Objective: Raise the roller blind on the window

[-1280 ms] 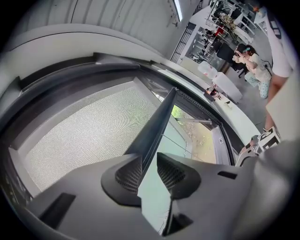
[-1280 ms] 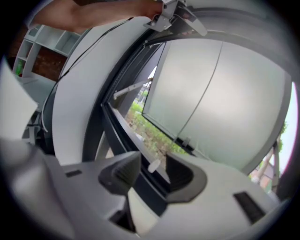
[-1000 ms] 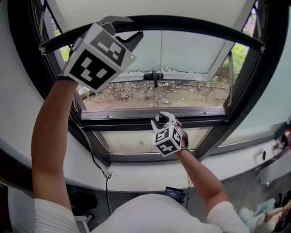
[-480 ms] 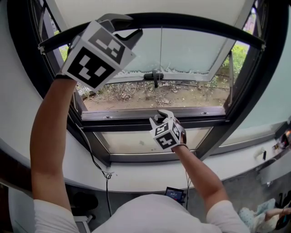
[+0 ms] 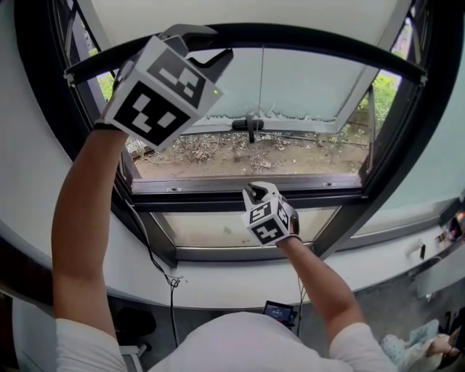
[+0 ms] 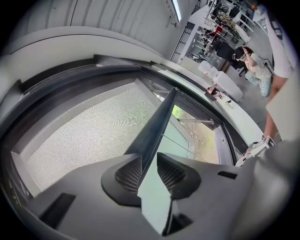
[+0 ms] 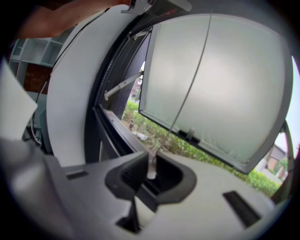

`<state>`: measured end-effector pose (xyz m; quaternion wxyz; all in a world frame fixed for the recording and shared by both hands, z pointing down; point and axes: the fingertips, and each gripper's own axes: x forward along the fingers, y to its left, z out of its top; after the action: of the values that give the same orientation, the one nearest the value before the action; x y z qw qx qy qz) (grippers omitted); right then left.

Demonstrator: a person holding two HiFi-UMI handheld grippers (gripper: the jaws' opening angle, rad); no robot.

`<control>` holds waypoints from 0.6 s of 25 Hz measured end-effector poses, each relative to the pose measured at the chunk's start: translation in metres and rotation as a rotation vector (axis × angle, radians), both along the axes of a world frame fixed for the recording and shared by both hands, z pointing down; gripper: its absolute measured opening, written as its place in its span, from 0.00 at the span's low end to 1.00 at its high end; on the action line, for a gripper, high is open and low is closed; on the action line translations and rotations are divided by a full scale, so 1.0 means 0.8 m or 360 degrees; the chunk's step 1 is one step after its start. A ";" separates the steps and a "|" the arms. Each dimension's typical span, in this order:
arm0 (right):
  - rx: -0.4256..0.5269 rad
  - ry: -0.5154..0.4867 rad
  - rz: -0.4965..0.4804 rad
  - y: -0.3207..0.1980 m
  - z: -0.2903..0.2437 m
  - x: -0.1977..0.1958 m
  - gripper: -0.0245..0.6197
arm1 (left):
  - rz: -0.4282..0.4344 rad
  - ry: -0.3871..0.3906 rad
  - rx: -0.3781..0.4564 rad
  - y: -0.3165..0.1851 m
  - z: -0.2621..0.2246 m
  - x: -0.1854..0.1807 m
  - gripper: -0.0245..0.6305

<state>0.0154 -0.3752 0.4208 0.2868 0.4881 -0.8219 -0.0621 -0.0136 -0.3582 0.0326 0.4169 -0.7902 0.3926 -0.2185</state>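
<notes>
The roller blind's pale fabric ends in a dark bottom bar across the top of the window. My left gripper is raised at the upper left and shut on that bar. In the left gripper view the bar runs between the pads of the left gripper, beside the mesh fabric. A thin pull cord hangs down the middle. My right gripper has just been closing, and its pads hold the cord's white end piece between them in the right gripper.
Behind the cord a frosted sash stands tilted open outward, with a dark handle on it. The dark window frame and white sill lie below. A black cable hangs on the left.
The right gripper's jaws have closed round the cord's end, and it shifted slightly. The left gripper stays on the bar.
</notes>
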 end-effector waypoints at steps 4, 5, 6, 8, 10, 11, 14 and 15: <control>0.0028 0.0054 -0.0020 0.004 0.001 0.000 0.13 | 0.0005 0.0014 0.0012 0.001 -0.001 0.000 0.21; 0.0032 0.0066 -0.0021 0.004 0.001 0.002 0.13 | 0.0005 0.0022 0.0017 0.002 -0.001 -0.001 0.21; 0.0031 0.0072 -0.0020 0.005 0.002 0.003 0.13 | 0.0005 0.0031 0.0027 0.002 -0.002 0.000 0.21; 0.0023 0.0073 -0.0020 0.006 0.002 0.005 0.13 | 0.0004 0.0050 0.0057 0.003 -0.003 0.000 0.21; 0.0023 0.0083 -0.0019 0.008 0.002 0.006 0.13 | 0.0006 0.0076 0.0083 0.003 -0.004 0.000 0.21; 0.0029 0.0098 -0.0015 0.008 0.002 0.007 0.13 | 0.0009 0.0090 0.0091 0.003 -0.004 0.000 0.21; 0.0050 0.0158 -0.0010 0.008 0.003 0.010 0.13 | 0.0015 0.0123 0.0100 0.004 -0.005 0.001 0.21; 0.0056 0.0174 -0.0011 0.009 0.003 0.011 0.13 | 0.0017 0.0132 0.0099 0.004 -0.005 0.001 0.21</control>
<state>0.0241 -0.3678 0.4235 0.3226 0.4861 -0.8055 -0.1041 -0.0132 -0.3549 0.0285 0.4258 -0.7873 0.4120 -0.1709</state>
